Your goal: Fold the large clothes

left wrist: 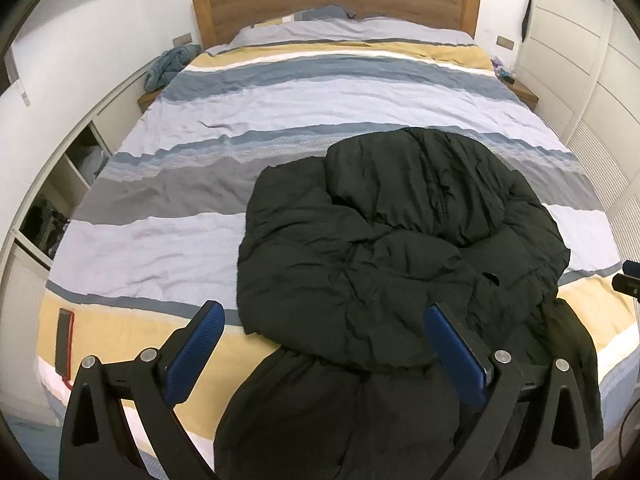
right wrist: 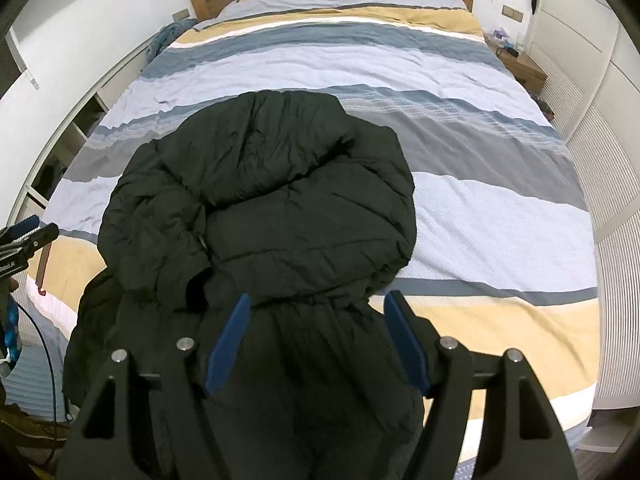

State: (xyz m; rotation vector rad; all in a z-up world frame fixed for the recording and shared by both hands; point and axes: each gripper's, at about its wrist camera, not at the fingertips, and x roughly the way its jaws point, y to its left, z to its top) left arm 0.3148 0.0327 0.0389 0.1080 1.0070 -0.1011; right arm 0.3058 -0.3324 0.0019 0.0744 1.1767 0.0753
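A black puffer jacket lies crumpled on the striped bed cover, its lower part hanging over the near edge. My left gripper hovers above the jacket's near left part, jaws wide apart, with nothing pressed between the blue pads. My right gripper is held above the jacket's gathered waist, also open, and its blue pads do not touch the fabric. The right gripper's tip shows at the right edge of the left wrist view. The left gripper shows at the left edge of the right wrist view.
A wooden headboard and pillows stand at the far end. A blue cloth lies on the left bedside shelf. A dark phone with a red edge rests on the bed's near left corner. White cupboards line the right side, open shelves the left.
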